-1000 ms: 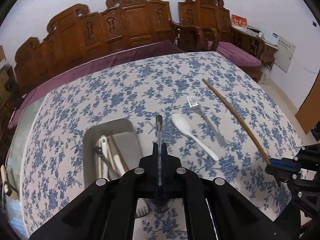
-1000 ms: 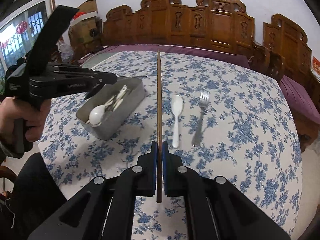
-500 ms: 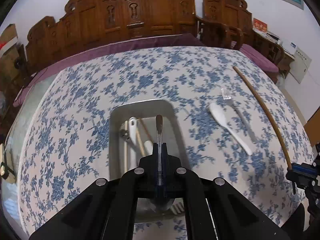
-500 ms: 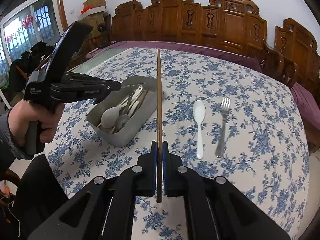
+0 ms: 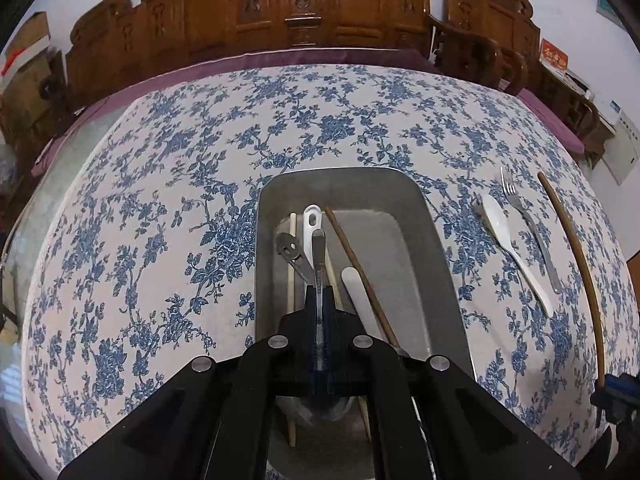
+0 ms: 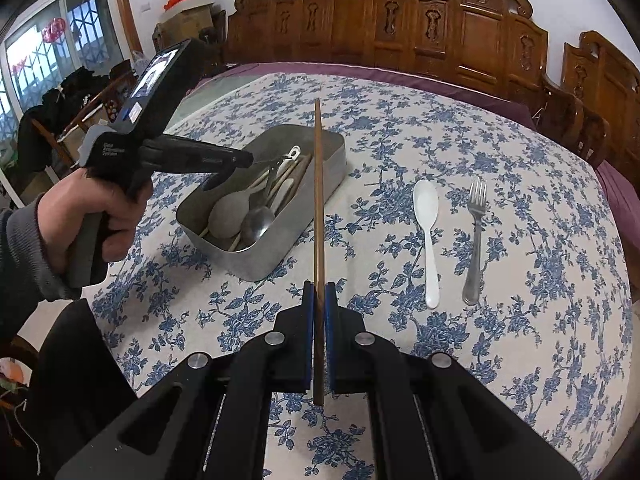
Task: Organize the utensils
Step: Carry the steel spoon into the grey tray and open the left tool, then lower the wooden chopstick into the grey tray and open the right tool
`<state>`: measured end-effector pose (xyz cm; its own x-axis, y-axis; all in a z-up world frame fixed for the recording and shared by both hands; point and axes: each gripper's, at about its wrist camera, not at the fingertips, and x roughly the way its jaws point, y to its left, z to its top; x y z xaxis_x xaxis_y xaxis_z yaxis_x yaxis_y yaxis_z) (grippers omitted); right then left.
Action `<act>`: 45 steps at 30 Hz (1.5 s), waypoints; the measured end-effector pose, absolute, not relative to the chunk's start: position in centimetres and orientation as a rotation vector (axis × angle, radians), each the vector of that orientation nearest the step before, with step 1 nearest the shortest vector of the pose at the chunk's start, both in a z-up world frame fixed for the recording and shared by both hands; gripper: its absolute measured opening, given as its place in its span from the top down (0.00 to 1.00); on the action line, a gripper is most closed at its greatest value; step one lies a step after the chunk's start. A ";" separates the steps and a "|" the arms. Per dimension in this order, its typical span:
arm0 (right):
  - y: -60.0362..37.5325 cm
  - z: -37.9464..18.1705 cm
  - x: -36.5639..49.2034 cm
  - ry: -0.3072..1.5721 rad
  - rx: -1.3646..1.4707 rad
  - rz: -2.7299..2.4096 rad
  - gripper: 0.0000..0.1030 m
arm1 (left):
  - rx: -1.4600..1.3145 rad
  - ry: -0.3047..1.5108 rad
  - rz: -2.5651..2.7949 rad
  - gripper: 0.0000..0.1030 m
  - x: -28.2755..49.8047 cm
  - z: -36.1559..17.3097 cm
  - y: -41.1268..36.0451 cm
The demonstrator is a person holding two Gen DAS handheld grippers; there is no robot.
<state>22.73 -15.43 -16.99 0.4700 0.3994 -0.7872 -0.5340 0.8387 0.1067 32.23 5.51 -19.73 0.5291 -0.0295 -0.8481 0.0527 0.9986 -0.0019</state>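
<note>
My left gripper is shut on a metal spoon, handle pointing forward, held just above the metal tray. The tray holds several utensils: a white spoon, pale and brown chopsticks, metal spoons. My right gripper is shut on a long brown chopstick that sticks out forward over the tray's right edge. The right wrist view shows the left gripper over the tray's left side. A white spoon and a metal fork lie side by side on the cloth to the right.
The round table wears a blue-flowered cloth. Carved wooden benches with purple cushions stand along its far side. A person's hand and grey sleeve hold the left gripper at the near left. Boxes and a window are at the far left.
The left gripper has carried the metal spoon leftward and down, from beside the tray to right over it. The right gripper has drifted toward the tray with the chopstick.
</note>
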 end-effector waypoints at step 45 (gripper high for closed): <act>-3.8 -20.2 30.1 1.101 -0.061 0.589 0.94 | -0.034 0.690 -0.074 0.12 21.6 -14.0 13.7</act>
<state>30.11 -3.84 -20.16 0.3171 0.4182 -0.8512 -0.4766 0.8462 0.2382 21.58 13.71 -14.01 0.7689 -0.0794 -0.6344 0.0569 0.9968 -0.0557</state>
